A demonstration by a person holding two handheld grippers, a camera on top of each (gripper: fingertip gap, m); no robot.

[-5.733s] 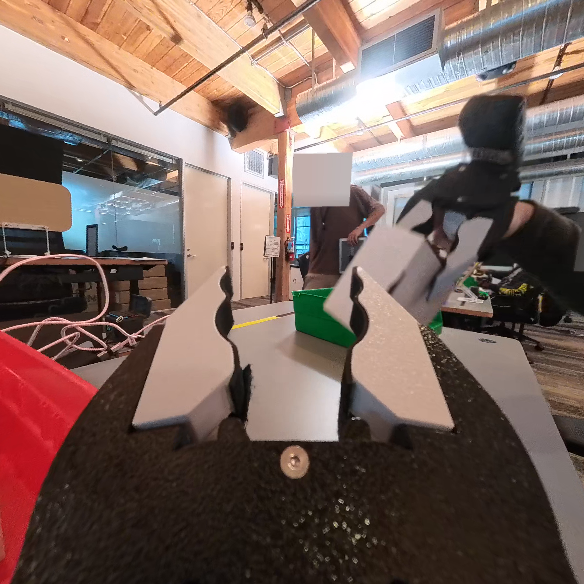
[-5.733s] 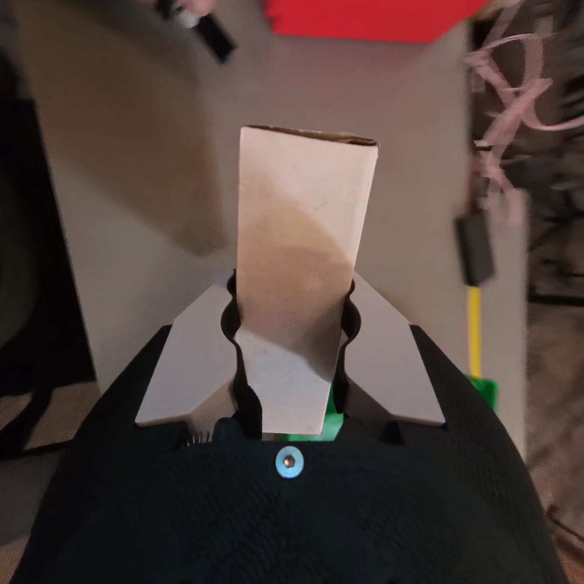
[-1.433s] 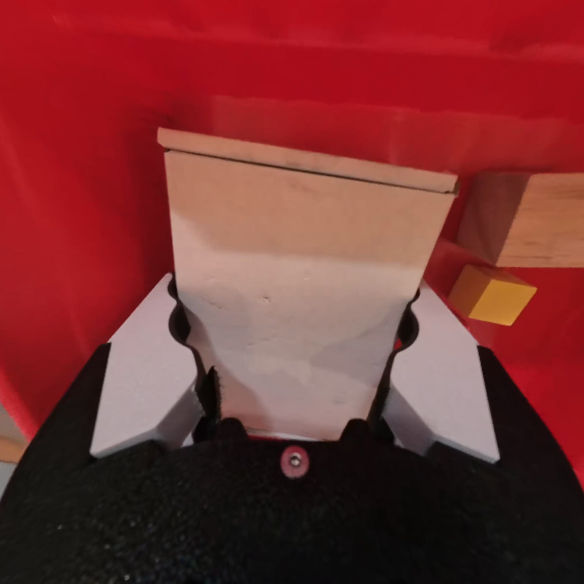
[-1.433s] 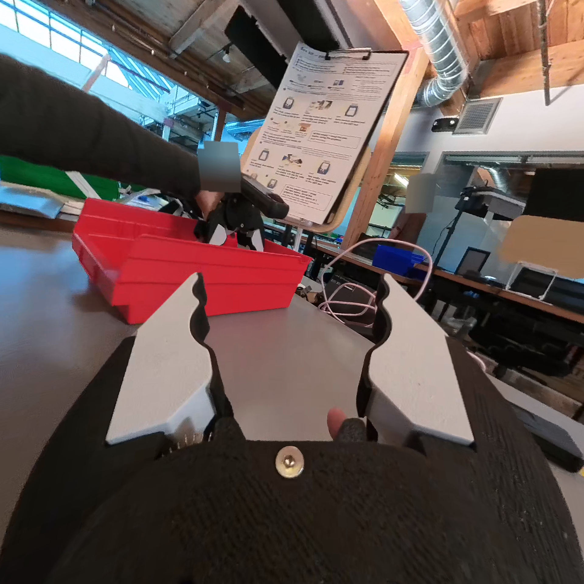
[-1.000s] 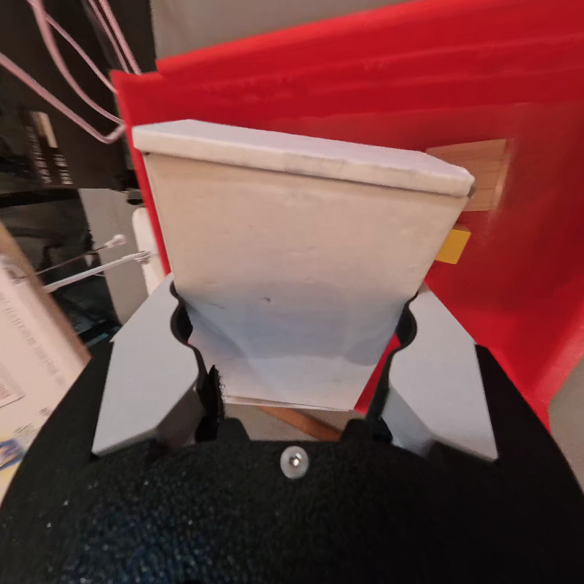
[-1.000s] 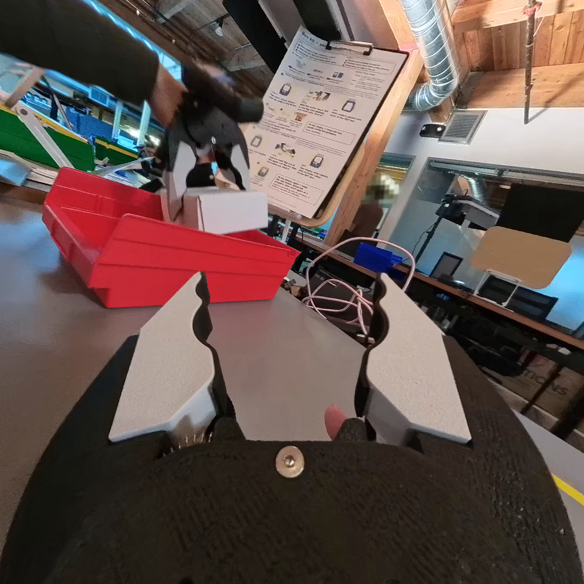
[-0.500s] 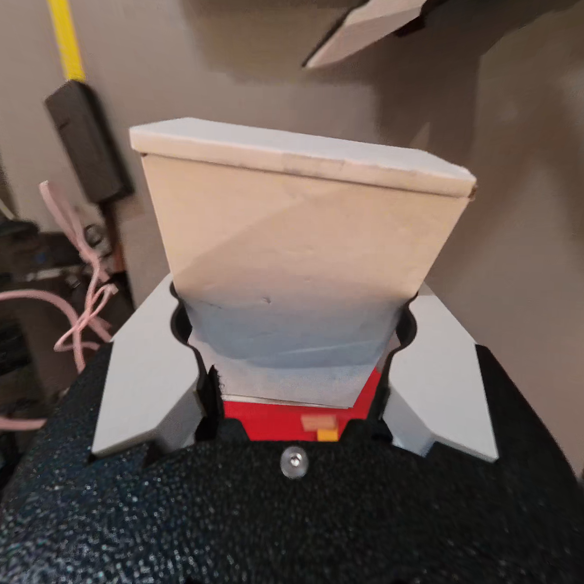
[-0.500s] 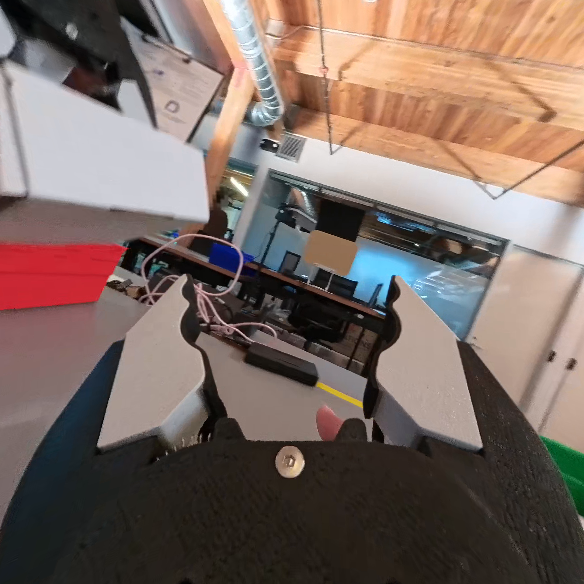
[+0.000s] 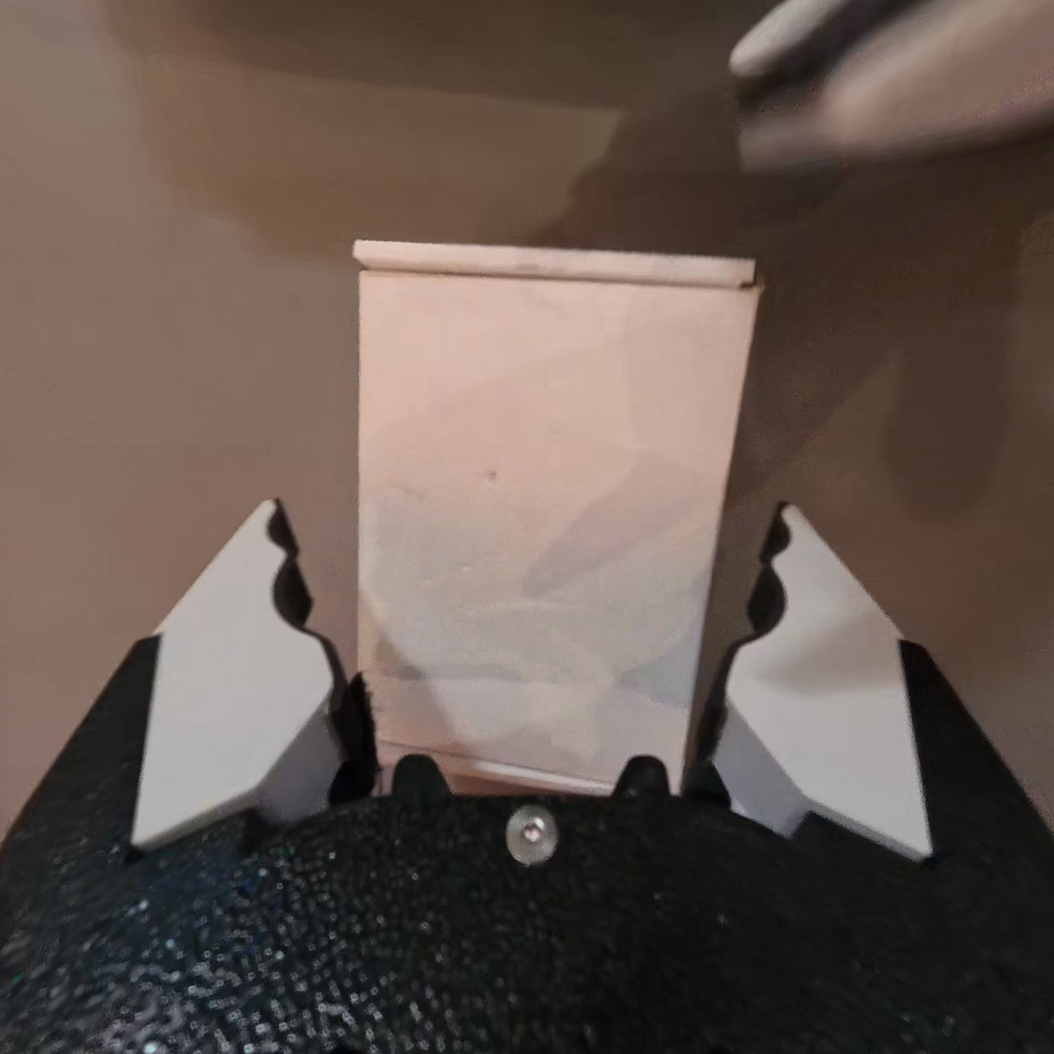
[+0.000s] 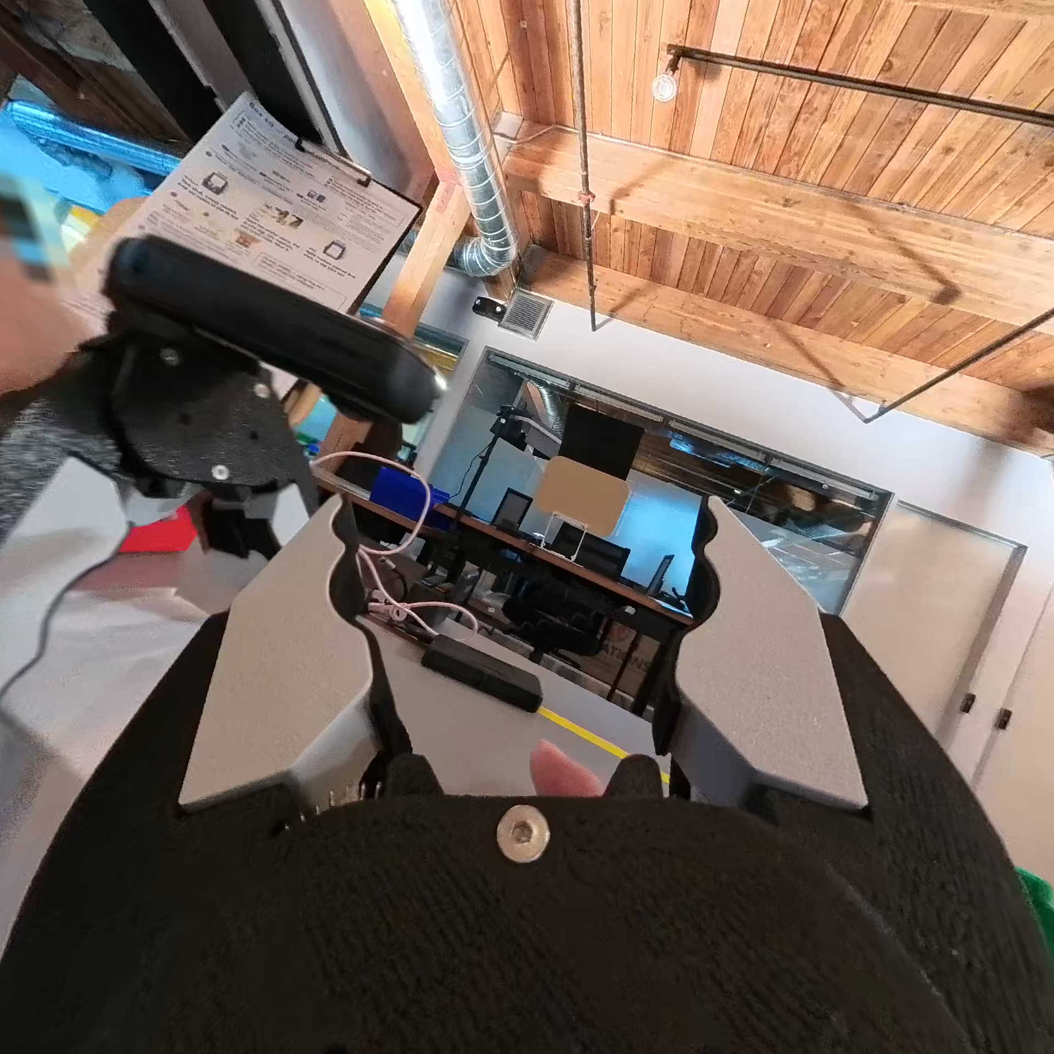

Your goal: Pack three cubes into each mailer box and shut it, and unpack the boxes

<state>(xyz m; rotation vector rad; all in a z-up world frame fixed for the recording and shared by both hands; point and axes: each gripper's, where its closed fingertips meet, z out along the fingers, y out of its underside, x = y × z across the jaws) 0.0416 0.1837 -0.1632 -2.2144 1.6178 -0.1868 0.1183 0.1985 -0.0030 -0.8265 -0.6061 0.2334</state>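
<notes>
A closed white mailer box (image 9: 547,428) stands on the grey table (image 9: 171,285) in the left wrist view. My left gripper (image 9: 529,507) is open around it, with a strip of table showing between each pad and the box's sides. A blurred finger of my right gripper (image 9: 890,85) shows at the top right, above the box. In the right wrist view my right gripper (image 10: 525,502) is open and empty, tilted up towards the ceiling. The left gripper (image 10: 199,428) shows there at the left, over a blurred white face of the box (image 10: 85,627).
A red bin (image 10: 159,536) shows behind the left gripper. A black block (image 10: 485,678) with a pink cable lies near the table's far edge, by a yellow tape line (image 10: 587,736). A clipboard with a printed sheet (image 10: 274,211) stands at the upper left. A green bin's corner (image 10: 1038,912) shows at the right.
My left gripper carried the box out of the red bin and down onto the table, then opened; its pads no longer press the box. My right gripper stayed open and tilted upwards.
</notes>
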